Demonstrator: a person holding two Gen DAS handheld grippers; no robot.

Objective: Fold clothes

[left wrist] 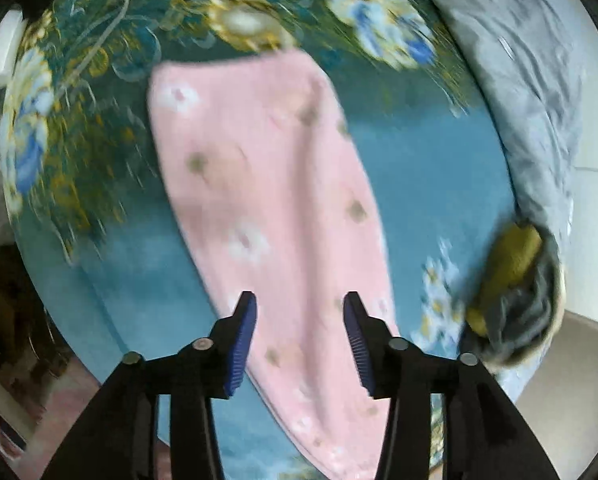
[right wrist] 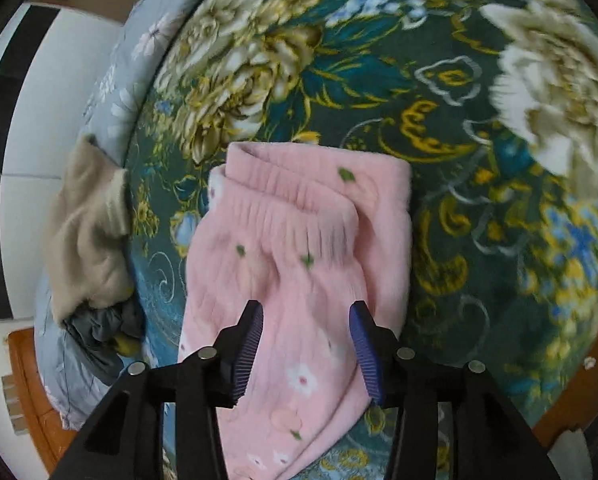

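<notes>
in the left wrist view the left gripper (left wrist: 299, 332) points steeply down at the bed, over the lower part of the pink trousers (left wrist: 259, 184). its fingers (left wrist: 243, 340) stand apart, about half way, and nothing is between the blue pads; the pink cloth lies under them, not pinched. the trousers lie flat and long on the flowered bedspread (left wrist: 419, 184), going from the fingers up to the middle of the picture. the picture is blurred. at the right edge of the bed lies a grey quilt (left wrist: 519, 80), and near it a small heap of clothes (left wrist: 515, 292), yellow-green and dark grey. at the upper left a white cable (left wrist: 111, 28) lies on the bedspread.

in the right wrist view the right gripper (right wrist: 307, 332) also points down at the pink trousers (right wrist: 299, 248), near the waistband (right wrist: 311, 196) with its gathered elastic. the fingers (right wrist: 247, 344) are apart in the same half-open way and grip nothing. the waist end lies folded over on the flowered bedspread (right wrist: 439, 80). left of the trousers, at the bed's edge, lies a beige garment (right wrist: 87, 224) on dark grey cloth (right wrist: 99, 328), beside the grey quilt (right wrist: 139, 40).
</notes>
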